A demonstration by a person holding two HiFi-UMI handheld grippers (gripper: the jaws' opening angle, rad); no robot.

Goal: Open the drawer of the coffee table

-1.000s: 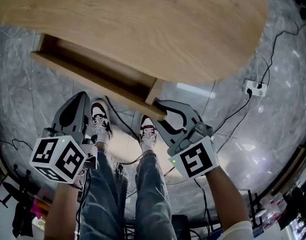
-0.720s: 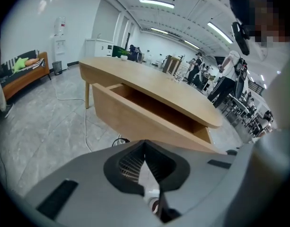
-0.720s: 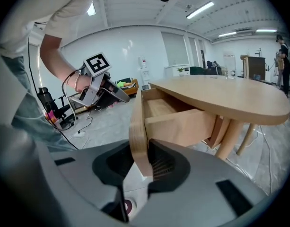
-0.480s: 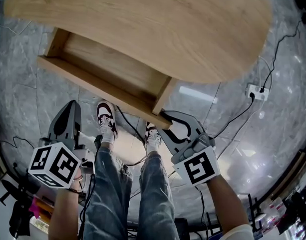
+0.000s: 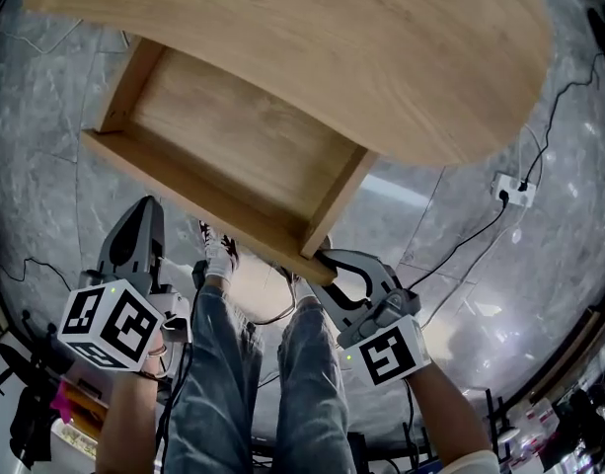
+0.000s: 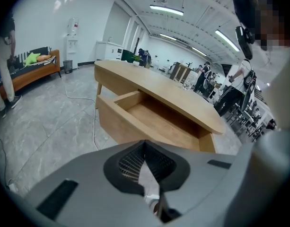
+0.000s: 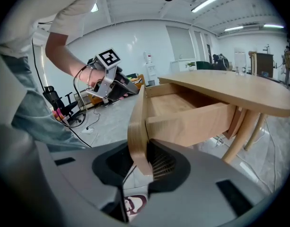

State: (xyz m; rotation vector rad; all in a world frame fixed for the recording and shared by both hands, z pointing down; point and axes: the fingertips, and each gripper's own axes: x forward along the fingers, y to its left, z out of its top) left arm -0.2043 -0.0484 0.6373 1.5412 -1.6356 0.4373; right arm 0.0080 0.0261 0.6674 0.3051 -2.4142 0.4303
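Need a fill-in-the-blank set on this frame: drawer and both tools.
1. The right tool is shut on the ____ panel of the drawer.
2. The drawer stands ____ (open/shut).
3. The drawer's inside is ____ (empty/full).
4. The left tool is shut and holds ____.
Missing words: front; open; empty; nothing.

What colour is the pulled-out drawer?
Light natural wood, the drawer matching the coffee table top; clearest in the head view.

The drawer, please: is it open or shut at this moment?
Open: the drawer juts out from under the tabletop, its bare inside showing, and the right claw is shut on its front.
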